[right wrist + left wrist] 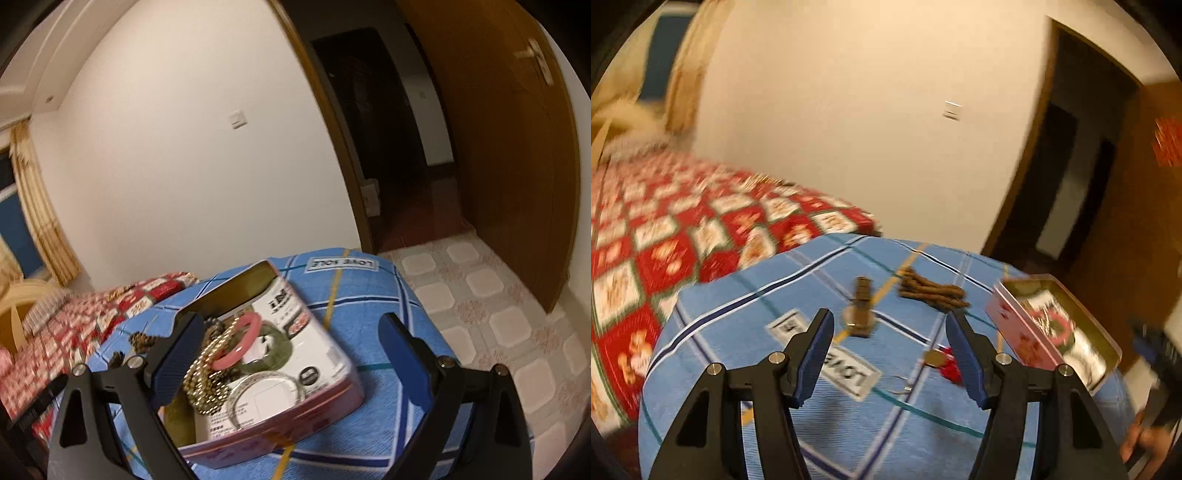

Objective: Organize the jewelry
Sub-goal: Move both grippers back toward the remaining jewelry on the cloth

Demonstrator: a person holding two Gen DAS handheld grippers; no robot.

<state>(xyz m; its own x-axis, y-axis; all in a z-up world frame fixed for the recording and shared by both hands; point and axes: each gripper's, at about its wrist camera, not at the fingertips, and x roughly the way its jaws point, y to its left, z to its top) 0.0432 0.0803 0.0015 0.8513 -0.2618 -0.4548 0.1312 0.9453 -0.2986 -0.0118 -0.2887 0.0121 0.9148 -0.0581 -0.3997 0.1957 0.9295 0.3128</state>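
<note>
On the blue plaid cloth (738, 332) lie a brown watch (860, 312), a coil of brown beads (931, 291), a gold piece with a red tassel (943, 363) and a thin hook (901, 386). My left gripper (890, 360) is open and empty above the cloth, just short of the watch. A pink tin box (288, 417) holds a gold bead chain (207, 376), a pink bangle (238, 345), a green bangle (275, 349) and a silver bangle (266, 391); the tin also shows in the left wrist view (1015, 336). My right gripper (291, 354) is open and empty over the tin.
A bed with a red patterned quilt (665, 236) lies left of the blue-covered surface. A white wall stands behind. An open brown door (498, 147) and tiled floor (498, 314) are to the right. The right gripper and hand (1152, 387) show at the left view's right edge.
</note>
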